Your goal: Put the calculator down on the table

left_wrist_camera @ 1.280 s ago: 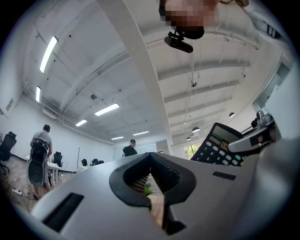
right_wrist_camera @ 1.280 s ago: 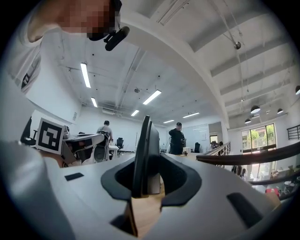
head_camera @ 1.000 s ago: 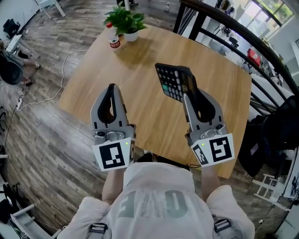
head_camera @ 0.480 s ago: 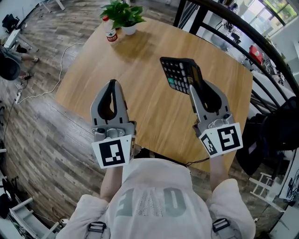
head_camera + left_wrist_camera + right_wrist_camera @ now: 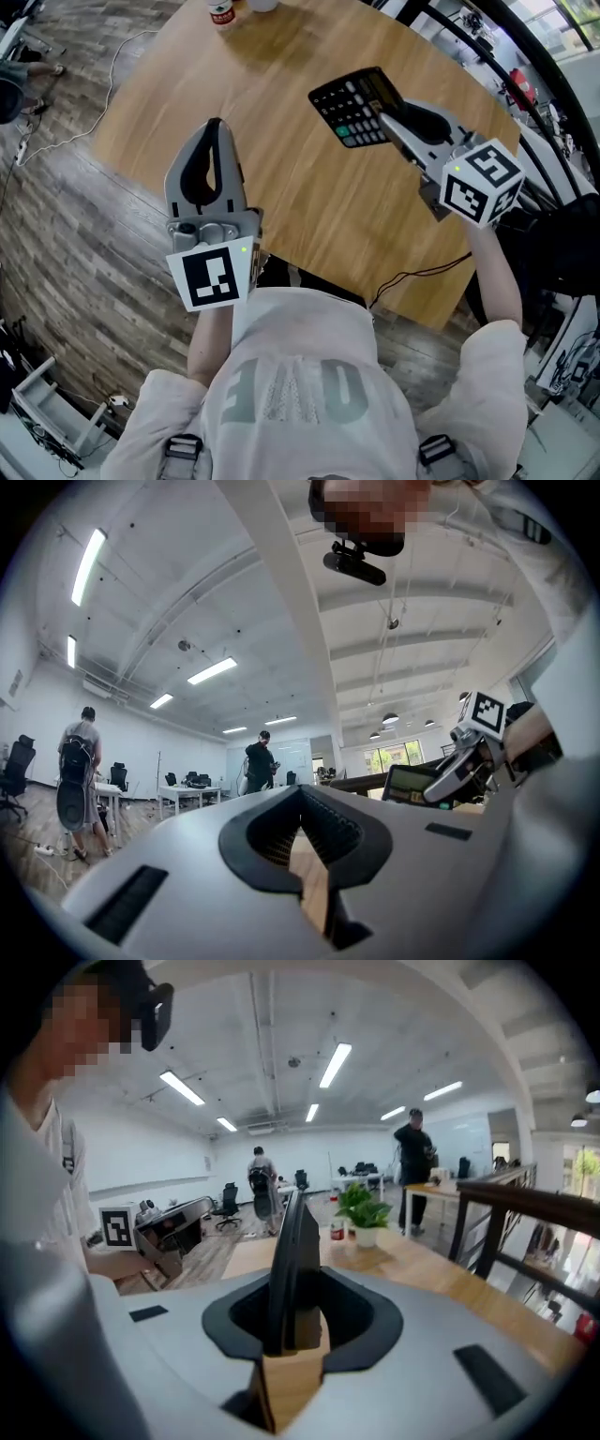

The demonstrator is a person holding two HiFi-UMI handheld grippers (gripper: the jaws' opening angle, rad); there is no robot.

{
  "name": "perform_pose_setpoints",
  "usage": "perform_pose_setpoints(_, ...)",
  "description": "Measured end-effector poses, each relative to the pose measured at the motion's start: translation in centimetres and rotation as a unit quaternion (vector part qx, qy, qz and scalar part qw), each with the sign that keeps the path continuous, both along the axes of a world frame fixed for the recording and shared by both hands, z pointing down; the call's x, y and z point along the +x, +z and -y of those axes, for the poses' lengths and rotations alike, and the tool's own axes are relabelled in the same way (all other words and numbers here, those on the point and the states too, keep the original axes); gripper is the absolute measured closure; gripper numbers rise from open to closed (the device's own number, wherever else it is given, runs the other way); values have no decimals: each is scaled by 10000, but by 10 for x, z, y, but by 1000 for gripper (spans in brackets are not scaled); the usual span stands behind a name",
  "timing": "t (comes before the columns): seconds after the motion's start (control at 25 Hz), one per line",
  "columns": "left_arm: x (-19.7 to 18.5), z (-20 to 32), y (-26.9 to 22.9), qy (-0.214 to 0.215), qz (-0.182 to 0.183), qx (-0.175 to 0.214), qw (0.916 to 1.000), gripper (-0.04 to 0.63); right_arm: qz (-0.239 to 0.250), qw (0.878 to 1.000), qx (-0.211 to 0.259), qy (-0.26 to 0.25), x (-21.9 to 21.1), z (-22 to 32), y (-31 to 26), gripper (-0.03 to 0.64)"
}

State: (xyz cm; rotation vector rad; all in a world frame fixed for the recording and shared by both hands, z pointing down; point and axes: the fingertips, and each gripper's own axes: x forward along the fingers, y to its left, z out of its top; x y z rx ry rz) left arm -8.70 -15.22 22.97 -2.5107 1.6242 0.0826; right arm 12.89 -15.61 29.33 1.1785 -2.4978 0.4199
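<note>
The black calculator (image 5: 361, 103) has grey and green keys. It hangs face up over the far right part of the round wooden table (image 5: 281, 197), with my right gripper (image 5: 394, 114) shut on its near edge. In the right gripper view the calculator (image 5: 292, 1260) stands edge-on between the jaws. I cannot tell whether it touches the table. My left gripper (image 5: 212, 131) hovers at the table's near left edge with its jaws together and nothing held. The left gripper view shows the calculator (image 5: 408, 785) and the right gripper (image 5: 452, 769) off to the right.
A potted plant (image 5: 364, 1211) and a red-labelled bottle (image 5: 337, 1230) stand at the table's far edge. A dark railing (image 5: 534, 103) runs along the right. A black cable (image 5: 412, 277) hangs below the table's near edge. People stand at desks in the background.
My right gripper has swung out to the right and dropped, turning the calculator with it. The left gripper has sunk a little and stays shut.
</note>
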Motion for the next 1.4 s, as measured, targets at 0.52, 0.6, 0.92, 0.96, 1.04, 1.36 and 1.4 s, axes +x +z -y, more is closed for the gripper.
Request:
perform_pose_setpoints(0.52, 7, 11, 56, -188, 231, -756, 9967, 586, 1256, 9280, -3135, -1571, -54, 12, 168, 503)
perform_pose_setpoints(0.6, 2, 16, 67, -261, 289, -866, 9955, 586, 1408, 9149, -3401, -1657, -63, 12, 184, 503)
perform_pose_setpoints(0.92, 2, 24, 91, -372, 350, -1068, 9930, 586, 1472, 8888, -3952, -1795, -72, 6, 224, 503)
perform_pose_setpoints(0.96, 4, 24, 92, -363, 352, -1080, 9929, 586, 1445, 8884, -3968, -1801, -72, 7, 227, 503)
perform_pose_setpoints(1.04, 7, 24, 95, -334, 361, -1110, 9926, 586, 1401, 8885, -3972, -1824, -71, 8, 230, 503)
perform_pose_setpoints(1.36, 7, 22, 103, -276, 433, -1172, 9918, 586, 1027, 9049, -3727, -1779, -67, 9, 244, 500)
perform_pose_setpoints(1.4, 7, 21, 103, -278, 453, -1166, 9918, 586, 885, 9102, -3643, -1760, -66, 9, 247, 501)
